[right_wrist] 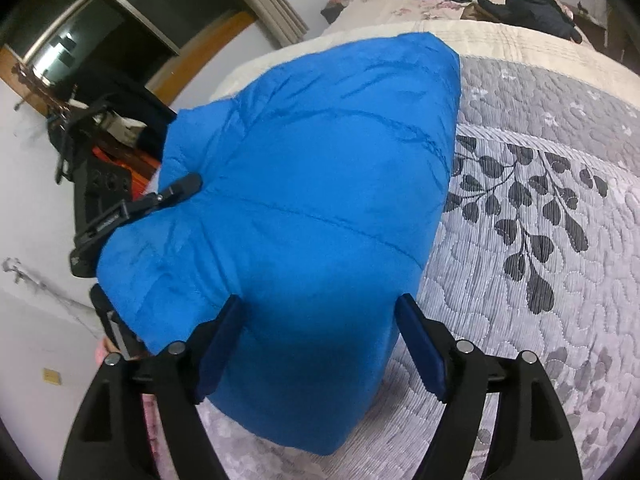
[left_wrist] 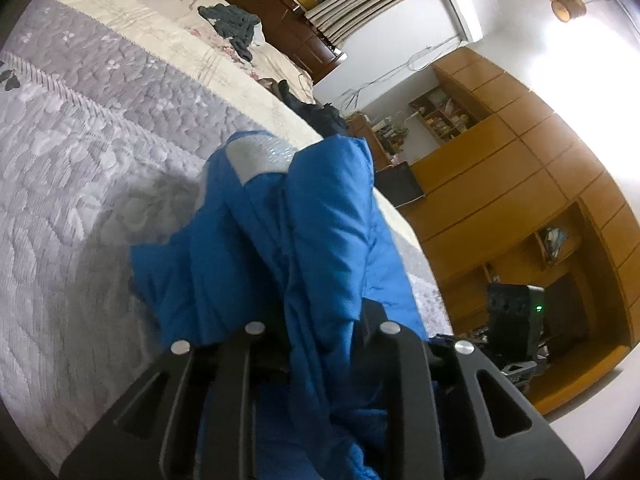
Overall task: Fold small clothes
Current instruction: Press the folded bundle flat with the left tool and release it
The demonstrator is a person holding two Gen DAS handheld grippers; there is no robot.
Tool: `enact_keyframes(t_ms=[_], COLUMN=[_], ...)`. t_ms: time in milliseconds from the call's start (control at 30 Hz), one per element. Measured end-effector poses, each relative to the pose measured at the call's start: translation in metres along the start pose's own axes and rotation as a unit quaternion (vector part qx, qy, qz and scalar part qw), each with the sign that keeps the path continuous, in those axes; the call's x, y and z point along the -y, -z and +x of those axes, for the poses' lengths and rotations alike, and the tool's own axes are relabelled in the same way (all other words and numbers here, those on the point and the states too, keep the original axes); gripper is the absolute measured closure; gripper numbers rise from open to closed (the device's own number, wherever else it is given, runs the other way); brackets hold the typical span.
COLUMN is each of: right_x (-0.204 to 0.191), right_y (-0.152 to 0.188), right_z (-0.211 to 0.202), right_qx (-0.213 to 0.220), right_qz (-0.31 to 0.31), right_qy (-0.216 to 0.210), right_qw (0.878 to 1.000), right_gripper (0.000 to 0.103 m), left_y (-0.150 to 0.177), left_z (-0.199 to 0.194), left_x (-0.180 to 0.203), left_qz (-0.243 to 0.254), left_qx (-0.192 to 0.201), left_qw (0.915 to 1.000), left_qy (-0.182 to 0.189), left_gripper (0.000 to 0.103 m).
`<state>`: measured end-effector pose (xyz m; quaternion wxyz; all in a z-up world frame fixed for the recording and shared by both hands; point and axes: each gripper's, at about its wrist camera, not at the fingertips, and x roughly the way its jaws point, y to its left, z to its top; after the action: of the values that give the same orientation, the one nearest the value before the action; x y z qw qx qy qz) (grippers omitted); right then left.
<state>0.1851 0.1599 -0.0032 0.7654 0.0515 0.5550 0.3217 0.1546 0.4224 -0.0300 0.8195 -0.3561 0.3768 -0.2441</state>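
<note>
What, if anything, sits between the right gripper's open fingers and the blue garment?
Nothing visible. The right gripper is open, its fingers straddling the near end of the blue garment on the quilted bedspread. Dark clothes lie far behind.

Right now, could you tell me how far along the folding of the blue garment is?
Partly done: the blue padded garment already lies doubled over on the quilted bedspread. In hand: the left claw is shut on a bunch of its fabric, while the right claw stands open around the near edge. Left: letting go and tidying the fold.
</note>
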Motion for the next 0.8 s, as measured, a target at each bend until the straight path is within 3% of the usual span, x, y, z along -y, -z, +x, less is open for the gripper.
enact_keyframes(t_ms=[133, 233, 400, 467, 567, 633, 800], right_x=[-0.006, -0.004, 0.004, 0.007, 0.005, 0.005, 0.004], right_y=[0.005, 0.002, 0.006, 0.009, 0.018, 0.021, 0.030], right_z=[0.013, 0.014, 0.000, -0.008, -0.020, -0.026, -0.035], right_qx=[-0.003, -0.007, -0.002, 0.003, 0.005, 0.007, 0.009], right_qz=[-0.009, -0.003, 0.005, 0.009, 0.009, 0.009, 0.003], right_qy=[0.023, 0.020, 0.000, -0.009, -0.018, -0.021, -0.024], right_qw=[1.000, 1.000, 1.000, 1.000, 1.000, 1.000, 1.000], right_gripper=[0.021, 0.020, 0.021, 0.021, 0.021, 0.021, 0.021], left_y=[0.005, 0.007, 0.023, 0.036, 0.053, 0.062, 0.073], left_z=[-0.003, -0.015, -0.059, -0.077, -0.089, -0.087, -0.061], left_x=[-0.004, 0.000, 0.039, 0.058, 0.084, 0.099, 0.103], left_qz=[-0.003, -0.013, 0.033, 0.047, 0.070, 0.092, 0.097], left_qx=[-0.003, -0.003, 0.026, 0.034, 0.040, 0.033, -0.004], left_qw=[0.9998, 0.9994, 0.9952, 0.9951, 0.9935, 0.9908, 0.9840], left_qy=[-0.018, -0.033, -0.088, -0.079, -0.080, -0.093, -0.150], left_gripper=[0.069, 0.065, 0.065, 0.063, 0.051, 0.039, 0.032])
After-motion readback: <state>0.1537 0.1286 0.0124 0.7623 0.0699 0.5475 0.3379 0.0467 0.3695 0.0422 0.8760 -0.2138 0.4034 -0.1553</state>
